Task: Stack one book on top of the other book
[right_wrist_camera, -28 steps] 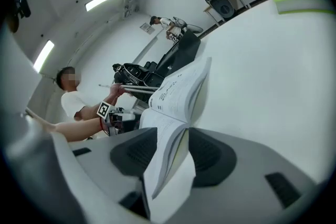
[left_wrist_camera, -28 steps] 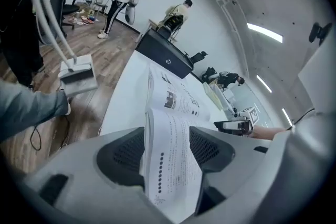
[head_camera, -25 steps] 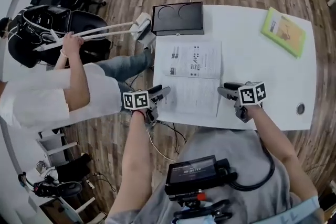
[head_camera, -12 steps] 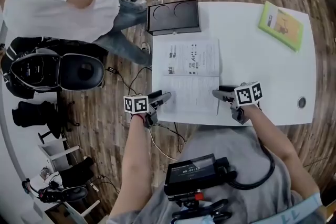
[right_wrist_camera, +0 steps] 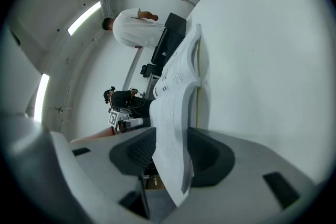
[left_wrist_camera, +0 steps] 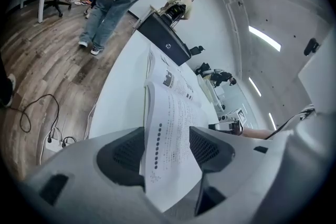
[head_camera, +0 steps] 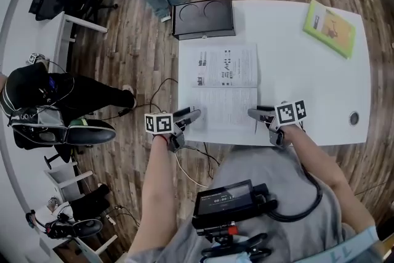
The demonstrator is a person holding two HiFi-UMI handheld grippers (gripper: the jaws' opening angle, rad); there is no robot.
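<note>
The open book (head_camera: 226,89) lies along the left edge of the counter (head_camera: 308,89), its near edge close to the front edge. The left gripper (head_camera: 191,114) and right gripper (head_camera: 253,113) each straddle 1 near corner's pages, jaws apart, not pinching. Bare counter separates it from the green book (head_camera: 330,28) at the far right corner.

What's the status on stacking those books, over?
Left claw and right claw open, astride near corners of the open white printed book. Flat green book apart, far right corner. Nothing between them.
</note>
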